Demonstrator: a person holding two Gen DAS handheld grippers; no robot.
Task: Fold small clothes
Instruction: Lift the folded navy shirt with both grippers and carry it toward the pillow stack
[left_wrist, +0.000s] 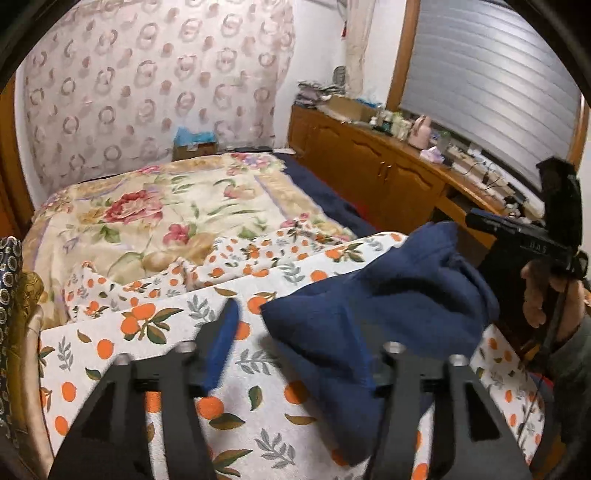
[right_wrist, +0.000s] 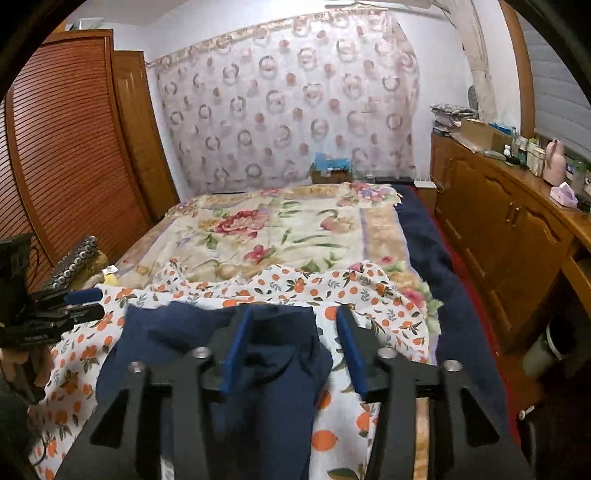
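Black fingers of the left gripper (left_wrist: 299, 354) fill the bottom of the left wrist view, jaws released; the navy garment (left_wrist: 384, 310) lies bunched at two o'clock on the orange-print sheet (left_wrist: 155, 325), overlapping the right-hand finger, though blur hides whether it touches. The person's hand (left_wrist: 546, 291) carries the right gripper at three o'clock. A good fold probably wants the lump spread flat before any hem is pinched. Beyond: floral blanket (left_wrist: 155, 206), wooden cabinet (left_wrist: 369, 162).

From the right wrist, the right gripper (right_wrist: 295, 343) is likewise released, grasping nothing, with cloth below its spread pads. A louvred wardrobe (right_wrist: 66, 147) stands at ten o'clock, a patterned curtain (right_wrist: 288, 103) at twelve.
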